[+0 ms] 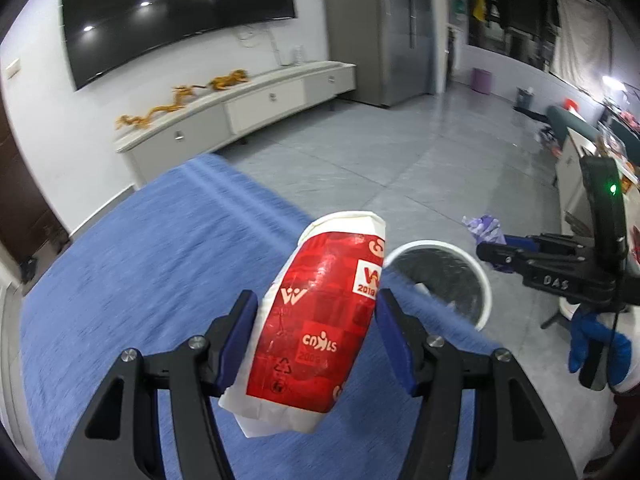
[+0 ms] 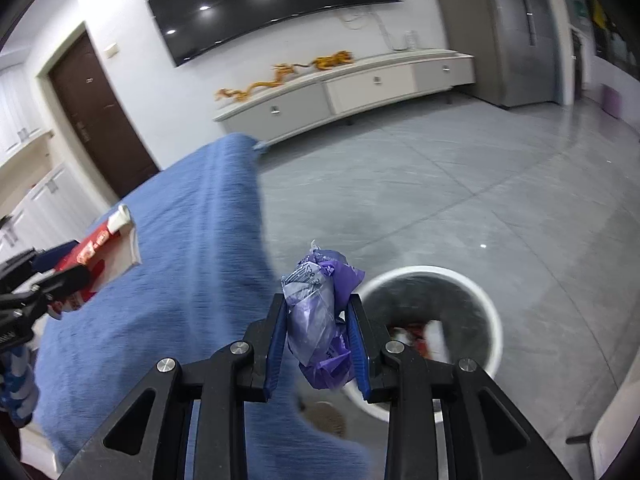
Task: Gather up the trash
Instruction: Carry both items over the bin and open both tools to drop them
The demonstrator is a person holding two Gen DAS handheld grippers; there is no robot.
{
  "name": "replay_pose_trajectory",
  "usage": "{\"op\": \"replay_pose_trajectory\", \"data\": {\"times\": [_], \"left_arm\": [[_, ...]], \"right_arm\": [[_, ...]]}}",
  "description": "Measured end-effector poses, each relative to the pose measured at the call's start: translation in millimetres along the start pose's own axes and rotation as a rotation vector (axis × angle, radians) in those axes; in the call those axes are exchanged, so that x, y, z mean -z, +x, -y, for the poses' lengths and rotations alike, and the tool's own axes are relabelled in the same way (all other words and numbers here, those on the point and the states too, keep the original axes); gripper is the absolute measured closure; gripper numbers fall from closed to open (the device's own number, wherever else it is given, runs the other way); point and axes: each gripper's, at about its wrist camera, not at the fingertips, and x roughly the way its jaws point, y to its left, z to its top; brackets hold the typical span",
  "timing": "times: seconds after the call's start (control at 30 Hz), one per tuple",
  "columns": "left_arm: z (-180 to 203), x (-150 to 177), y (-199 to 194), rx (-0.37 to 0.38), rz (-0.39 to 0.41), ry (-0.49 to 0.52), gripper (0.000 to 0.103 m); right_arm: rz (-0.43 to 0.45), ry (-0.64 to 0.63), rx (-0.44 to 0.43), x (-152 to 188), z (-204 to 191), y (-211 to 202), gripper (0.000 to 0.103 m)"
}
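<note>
My left gripper (image 1: pixel 316 316) is shut on a flattened red and white paper cup (image 1: pixel 320 320), held above the blue cloth (image 1: pixel 140 264). In the right wrist view that cup (image 2: pixel 100 248) shows at the far left. My right gripper (image 2: pixel 318 320) is shut on a crumpled purple plastic wrapper (image 2: pixel 320 320), just left of a white round trash bin (image 2: pixel 486 300) on the floor. The bin holds some red and white scraps. From the left wrist view, the bin (image 1: pixel 486 280) lies just beyond the cup, and the right gripper (image 1: pixel 490 244) with its wrapper (image 1: pixel 484 228) hangs above its right side.
A blue cloth-covered surface (image 2: pixel 180 260) fills the left foreground. Grey tiled floor (image 2: pixel 460 184) lies beyond the bin. A low white cabinet (image 2: pixel 360 92) with orange dragon figures stands under a wall television (image 2: pixel 272 4). A gloved hand (image 1: pixel 596 352) holds the right gripper.
</note>
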Motion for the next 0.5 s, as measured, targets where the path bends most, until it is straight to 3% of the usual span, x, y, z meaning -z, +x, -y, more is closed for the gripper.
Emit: {"op": "replay_pose_trajectory", "data": {"times": [0.23,0.5], "left_arm": [[52,-38,53,0.105,-0.07,0.046,0.045],[84,-58,126,0.159,-0.187,0.014,0.044]], "right_arm": [[-0.025,0.088,0.068,5,53,10,0.075],[-0.089,0.123,0.1,9,86,42,0.075]]}}
